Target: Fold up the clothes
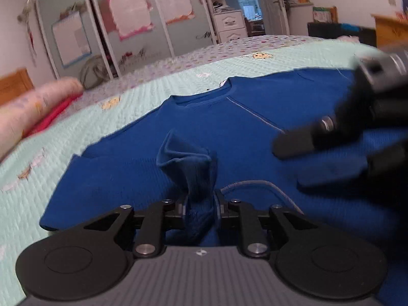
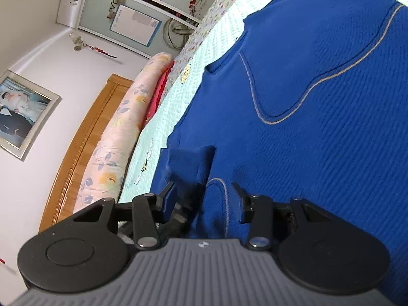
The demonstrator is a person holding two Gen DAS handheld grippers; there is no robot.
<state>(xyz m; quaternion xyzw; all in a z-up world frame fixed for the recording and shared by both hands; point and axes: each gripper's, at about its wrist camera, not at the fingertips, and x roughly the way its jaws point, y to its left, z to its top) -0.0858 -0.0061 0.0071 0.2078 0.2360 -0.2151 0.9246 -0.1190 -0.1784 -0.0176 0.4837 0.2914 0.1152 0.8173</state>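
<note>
Your left gripper [image 1: 200, 207] is clamped on a bunched-up fold of the blue sweater [image 1: 229, 132], right at its fingertips. Your right gripper [image 2: 204, 199] has its jaws apart, a loose bit of cloth sitting between them unpinched. The rest of the sweater lies spread beyond on the mint quilt [image 1: 142, 102], neckline farthest away.

A bed [image 1: 142, 97] with a pale green quilted cover bears a spread blue sweater [image 1: 255, 117] and a floral pillow [image 2: 119, 132].

Home bedroom: quilted bed [image 1: 107, 117], wooden headboard [image 2: 84, 142], wardrobe [image 1: 142, 25], framed portrait [image 2: 20, 114].
</note>
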